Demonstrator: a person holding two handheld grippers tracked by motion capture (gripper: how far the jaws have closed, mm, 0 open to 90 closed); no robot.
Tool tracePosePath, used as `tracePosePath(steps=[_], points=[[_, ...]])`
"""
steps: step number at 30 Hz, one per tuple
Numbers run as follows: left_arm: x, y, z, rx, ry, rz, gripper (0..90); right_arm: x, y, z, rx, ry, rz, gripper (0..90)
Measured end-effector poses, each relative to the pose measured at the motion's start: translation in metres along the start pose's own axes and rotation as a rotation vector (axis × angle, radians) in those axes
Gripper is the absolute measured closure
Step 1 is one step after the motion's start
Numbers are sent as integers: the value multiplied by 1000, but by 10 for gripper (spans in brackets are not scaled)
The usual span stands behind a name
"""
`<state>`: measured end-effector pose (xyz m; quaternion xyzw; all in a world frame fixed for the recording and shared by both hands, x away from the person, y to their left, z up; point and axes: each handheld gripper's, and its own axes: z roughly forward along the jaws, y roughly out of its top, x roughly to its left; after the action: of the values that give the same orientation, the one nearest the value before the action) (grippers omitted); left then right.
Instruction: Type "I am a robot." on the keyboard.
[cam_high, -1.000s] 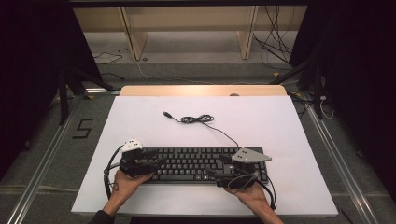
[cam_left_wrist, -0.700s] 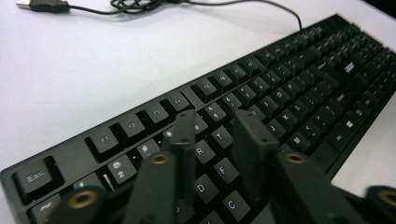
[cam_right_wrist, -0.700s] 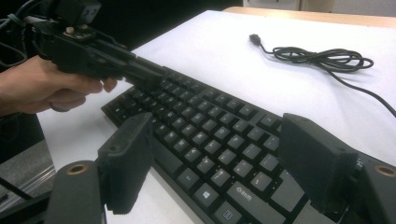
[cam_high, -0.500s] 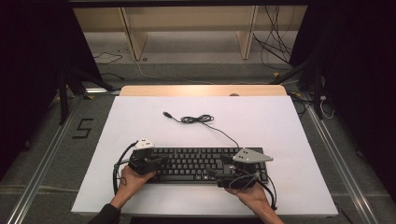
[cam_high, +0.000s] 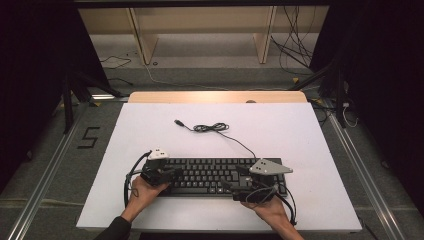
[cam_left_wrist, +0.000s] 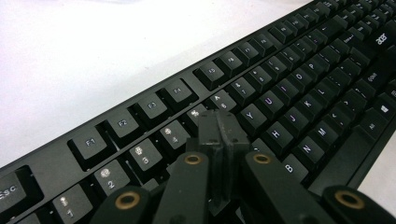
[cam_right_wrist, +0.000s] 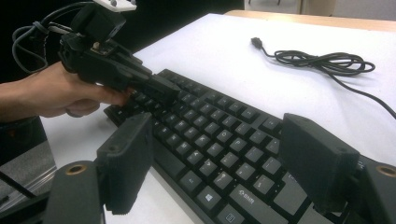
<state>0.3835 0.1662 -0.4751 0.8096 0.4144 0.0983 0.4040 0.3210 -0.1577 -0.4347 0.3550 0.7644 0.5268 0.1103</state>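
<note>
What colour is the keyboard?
Black keyboard with white letters, clearest in the left gripper view.

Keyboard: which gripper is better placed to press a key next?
Left. The left gripper is shut, its tips together right over the keyboard number row, like a single poking finger. The right gripper stands open, jaws wide above the bottom row.
</note>
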Motion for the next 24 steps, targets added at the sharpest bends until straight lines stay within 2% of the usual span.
tracePosePath(steps=[4, 14, 20, 24], points=[[1, 0, 2, 9, 11, 4, 889, 0, 0, 0, 0, 1, -3, 274], [0, -2, 5, 19, 9, 1, 891, 0, 0, 0, 2, 0, -4, 274], [0, -3, 3, 12, 11, 6, 889, 0, 0, 1, 2, -2, -5, 274], [-1, -2, 0, -13, 2, -5, 824, -1, 1, 1, -2, -7, -3, 274]])
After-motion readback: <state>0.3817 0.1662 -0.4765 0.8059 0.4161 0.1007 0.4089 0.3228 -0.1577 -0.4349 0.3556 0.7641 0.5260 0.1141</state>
